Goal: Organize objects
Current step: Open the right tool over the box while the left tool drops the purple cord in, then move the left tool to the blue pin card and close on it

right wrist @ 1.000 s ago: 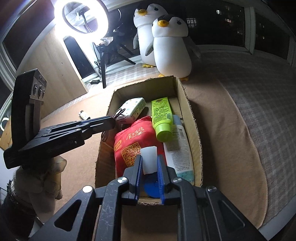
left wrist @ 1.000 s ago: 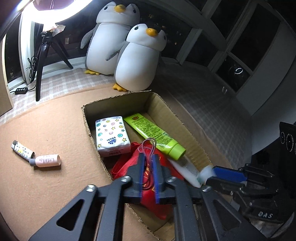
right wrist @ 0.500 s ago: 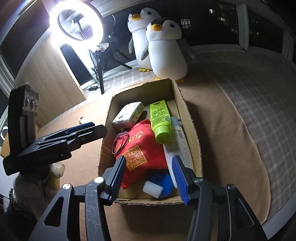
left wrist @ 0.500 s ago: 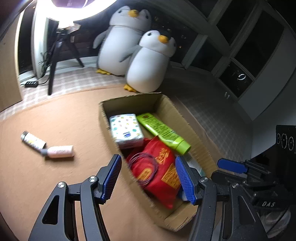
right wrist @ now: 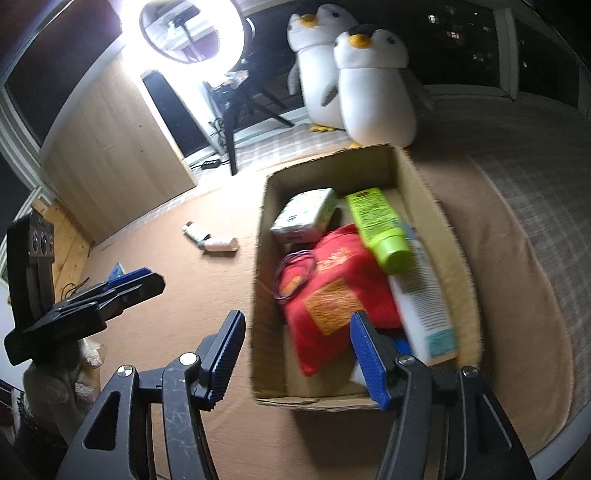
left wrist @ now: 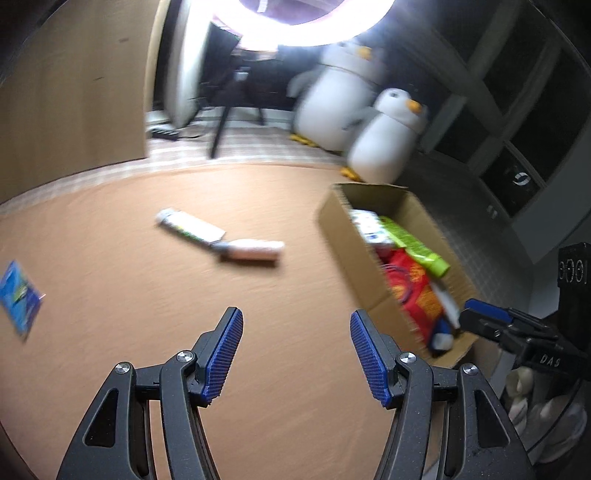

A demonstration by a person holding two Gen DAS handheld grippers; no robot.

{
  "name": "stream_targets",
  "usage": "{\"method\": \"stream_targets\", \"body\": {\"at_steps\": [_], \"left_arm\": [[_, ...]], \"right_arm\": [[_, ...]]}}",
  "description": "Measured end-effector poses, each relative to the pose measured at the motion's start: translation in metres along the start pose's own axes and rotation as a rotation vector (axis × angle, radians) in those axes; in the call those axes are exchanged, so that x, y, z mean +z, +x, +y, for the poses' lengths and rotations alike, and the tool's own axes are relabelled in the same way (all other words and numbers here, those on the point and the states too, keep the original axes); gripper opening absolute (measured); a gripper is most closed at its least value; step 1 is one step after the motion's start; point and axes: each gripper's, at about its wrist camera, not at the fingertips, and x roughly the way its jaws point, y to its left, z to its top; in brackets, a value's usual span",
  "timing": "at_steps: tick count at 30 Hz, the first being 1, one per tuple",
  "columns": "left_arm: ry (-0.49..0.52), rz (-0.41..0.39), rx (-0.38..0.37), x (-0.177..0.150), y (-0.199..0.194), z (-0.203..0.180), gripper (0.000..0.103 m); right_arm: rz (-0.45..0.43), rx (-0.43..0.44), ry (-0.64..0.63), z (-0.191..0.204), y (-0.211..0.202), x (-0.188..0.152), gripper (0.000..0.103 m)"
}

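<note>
A cardboard box (right wrist: 448,229) (left wrist: 347,243) holds a red pouch (right wrist: 332,295) with a coiled cord (right wrist: 293,271) on it, a tissue pack (right wrist: 304,214), a green tube (right wrist: 380,229) and a white tube (right wrist: 424,299). On the brown mat left of the box lie a white tube (left wrist: 190,225), a pink bottle (left wrist: 253,251) and a blue packet (left wrist: 18,295). My left gripper (left wrist: 295,354) is open and empty over the mat, left of the box. My right gripper (right wrist: 295,354) is open and empty above the box's near left corner.
Two plush penguins (right wrist: 373,96) stand behind the box. A ring light (right wrist: 192,29) on a tripod and a wooden panel (right wrist: 118,147) stand at the back left. Checked fabric (right wrist: 535,155) lies to the right of the mat.
Both grippers opened: the left let go of the cord, the right dropped a small white thing into the box. The left gripper then swung left, away from the box.
</note>
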Motion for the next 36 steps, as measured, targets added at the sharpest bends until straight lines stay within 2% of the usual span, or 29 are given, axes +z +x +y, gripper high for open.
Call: {"method": "stream_targets", "body": {"at_steps": [11,16,25,30,36], "left_arm": [[-0.153,-0.025,0.109,-0.030,-0.048,0.110,0.064],[-0.213,-0.044,0.161,-0.033,-0.068,0.158,0.064],[-0.340,-0.067,0.248,-0.010,-0.081,0.262,0.064],[-0.405,-0.064,0.273,0.004,-0.072,0.310,0.064],[-0.471,-0.058,0.282,0.025,-0.051,0.349,0.064]], "right_arm": [[0.002,0.061,-0.016,0.049,0.018,-0.006,0.055],[0.005,0.089,-0.033,0.072,0.025,-0.010,0.056],[0.052,0.077,-0.069,0.108,0.035,-0.020,0.056],[0.080,0.063,-0.074,0.115,0.037,-0.026,0.056],[0.101,0.037,-0.073,0.115,0.038,-0.030,0.056]]}}
